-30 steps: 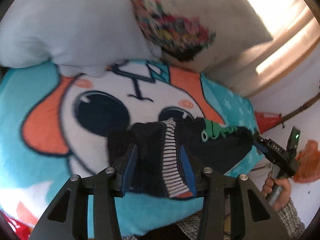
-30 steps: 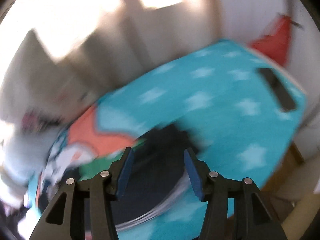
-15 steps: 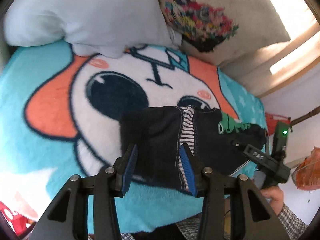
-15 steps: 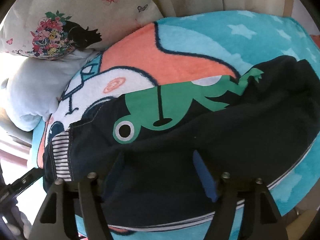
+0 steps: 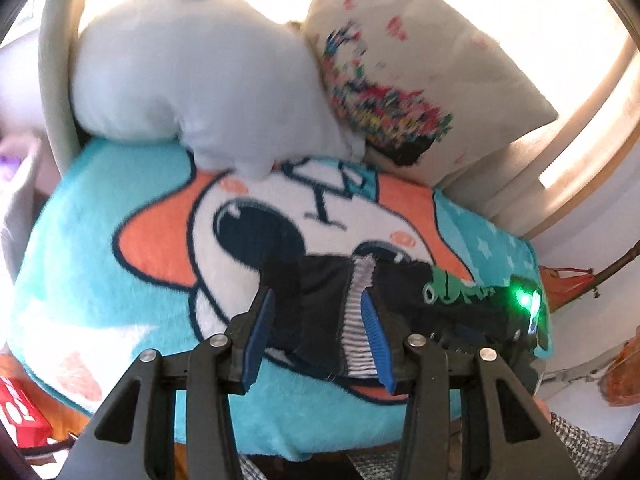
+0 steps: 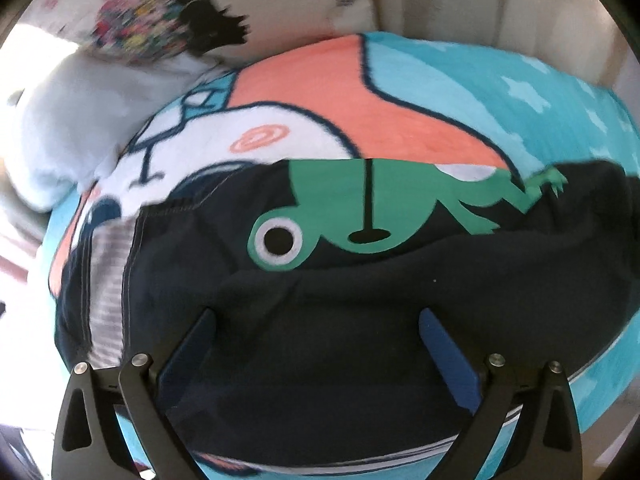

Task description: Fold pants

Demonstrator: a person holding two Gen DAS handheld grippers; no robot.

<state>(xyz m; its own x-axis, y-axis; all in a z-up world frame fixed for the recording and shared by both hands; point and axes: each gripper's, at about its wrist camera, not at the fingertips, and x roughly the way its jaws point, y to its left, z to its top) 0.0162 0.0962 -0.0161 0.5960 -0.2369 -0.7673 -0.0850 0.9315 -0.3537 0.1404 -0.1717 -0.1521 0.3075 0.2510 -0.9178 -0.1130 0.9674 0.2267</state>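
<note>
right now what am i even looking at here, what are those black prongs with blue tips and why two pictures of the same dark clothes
The prongs are two hand-held grippers; a person carries one in each hand, and each has a wide-angle camera looking along its fingers. So there are two pictures: one from the left gripper, one from the right gripper. Both look at dark pants with a green frog print and a striped waistband, lying on a turquoise cartoon blanket. Two pillows, a pale blue pillow and a cream floral pillow, sit behind. Both grippers are open over the pants, holding nothing. The left view also shows the right gripper's green light.
</note>
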